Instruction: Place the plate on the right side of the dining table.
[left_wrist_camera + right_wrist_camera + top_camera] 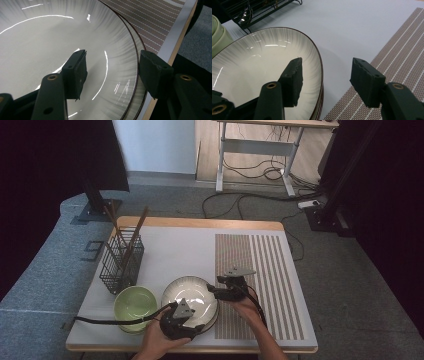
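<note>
Both my grippers are at the stack of white plates, which sits near the front edge of the tabletop, just left of the striped placemat. The stack shows at least two rims in the gripper views; I cannot count further.

Left gripper: at the front rim of the stack. In the left gripper view my jaws are spread and straddle the rim of the top plate, one jaw over the plate's inner surface, the other outside the rim on the placemat side. Pads are apart from the rim on both sides; nothing pinched.

Right gripper: at the right rim of the stack, on the side next to the placemat. In the right gripper view the jaws are spread as well, one jaw over the inside of the top plate, the other out over the placemat. A clear gap shows between the outer pad and the rim. No grip on the plate.

Other items: green bowl just left of the plates, near the front left corner. Black wire basket behind the bowl, at the left edge, with brown chopsticks standing tilted in it.
</note>
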`<action>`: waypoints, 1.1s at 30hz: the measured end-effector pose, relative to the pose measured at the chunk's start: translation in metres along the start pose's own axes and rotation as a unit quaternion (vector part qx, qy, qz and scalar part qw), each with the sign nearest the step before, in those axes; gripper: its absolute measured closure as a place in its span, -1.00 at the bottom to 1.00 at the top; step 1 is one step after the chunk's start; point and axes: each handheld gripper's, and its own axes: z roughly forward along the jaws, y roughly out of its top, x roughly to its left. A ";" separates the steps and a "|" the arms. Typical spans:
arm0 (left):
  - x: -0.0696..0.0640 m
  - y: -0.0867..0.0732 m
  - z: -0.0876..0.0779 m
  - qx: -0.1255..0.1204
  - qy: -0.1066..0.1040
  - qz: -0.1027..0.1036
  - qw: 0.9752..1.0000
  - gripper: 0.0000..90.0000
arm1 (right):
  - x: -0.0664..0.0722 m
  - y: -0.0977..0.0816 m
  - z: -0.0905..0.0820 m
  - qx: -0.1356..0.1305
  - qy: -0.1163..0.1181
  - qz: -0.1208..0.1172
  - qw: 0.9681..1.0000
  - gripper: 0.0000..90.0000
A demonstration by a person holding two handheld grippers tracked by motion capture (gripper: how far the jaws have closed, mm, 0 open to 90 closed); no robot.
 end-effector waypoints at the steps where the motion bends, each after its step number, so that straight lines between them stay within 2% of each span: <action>1: 0.000 0.000 0.000 0.000 -0.001 -0.001 1.000 -0.11 | 0.000 0.000 0.001 0.000 0.002 -0.001 1.000 -0.02; 11: 0.000 0.001 -0.001 0.000 -0.003 -0.002 1.000 -0.12 | 0.003 0.004 0.015 0.009 0.018 -0.002 1.000 0.09; 21: 0.000 0.001 -0.001 0.004 -0.004 -0.003 1.000 -0.12 | 0.010 0.006 0.034 0.034 0.032 -0.008 0.999 0.13; 27: 0.000 0.000 0.001 0.010 -0.005 -0.006 1.000 -0.12 | 0.013 0.004 0.037 0.046 0.038 -0.018 0.998 0.21; 33: 0.001 0.000 0.002 0.012 -0.006 -0.006 1.000 -0.12 | 0.011 0.003 0.037 0.047 0.034 -0.015 0.998 0.36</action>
